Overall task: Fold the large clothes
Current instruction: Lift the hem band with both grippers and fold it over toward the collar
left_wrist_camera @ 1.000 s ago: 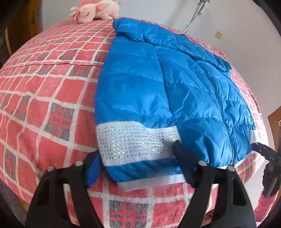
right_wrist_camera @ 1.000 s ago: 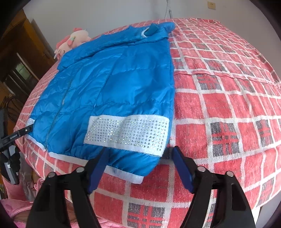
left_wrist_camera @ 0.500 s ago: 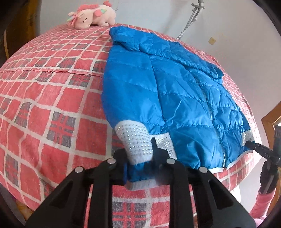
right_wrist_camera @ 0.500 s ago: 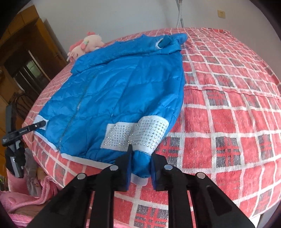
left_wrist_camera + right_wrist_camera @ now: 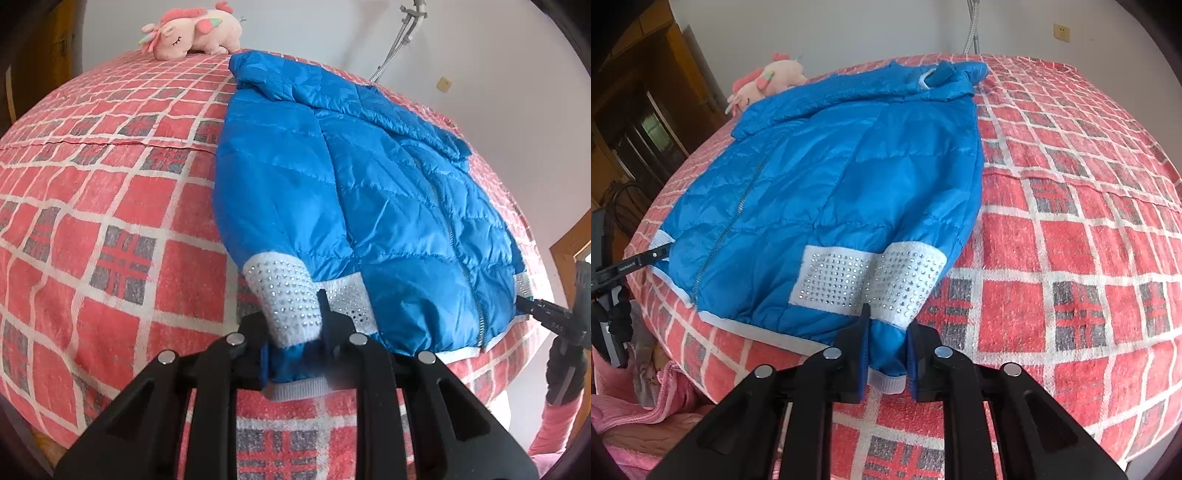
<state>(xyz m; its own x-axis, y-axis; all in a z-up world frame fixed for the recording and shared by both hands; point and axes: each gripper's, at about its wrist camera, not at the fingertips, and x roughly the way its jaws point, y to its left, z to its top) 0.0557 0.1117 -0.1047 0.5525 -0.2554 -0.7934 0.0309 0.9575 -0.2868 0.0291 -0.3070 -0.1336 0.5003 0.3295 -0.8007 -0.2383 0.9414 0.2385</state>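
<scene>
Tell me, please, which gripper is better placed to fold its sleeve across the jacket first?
Right, narrowly: both jaws just closed on the jacket, but right gripper pinches its sleeve flatter; left gripper's cuff is bunched.

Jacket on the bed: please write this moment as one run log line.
stage: grasp | left gripper: shut on jacket cuff | right gripper: shut on other cuff | jacket: flat on bed

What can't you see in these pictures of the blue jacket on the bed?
- Left wrist view: the jacket cuff tip, hidden between the left gripper fingers.
- Right wrist view: the cuff behind the right gripper.
- Both views: the jacket's underside, pressed on the bed.
- Plush toy: partly hidden behind the jacket's collar.
</scene>
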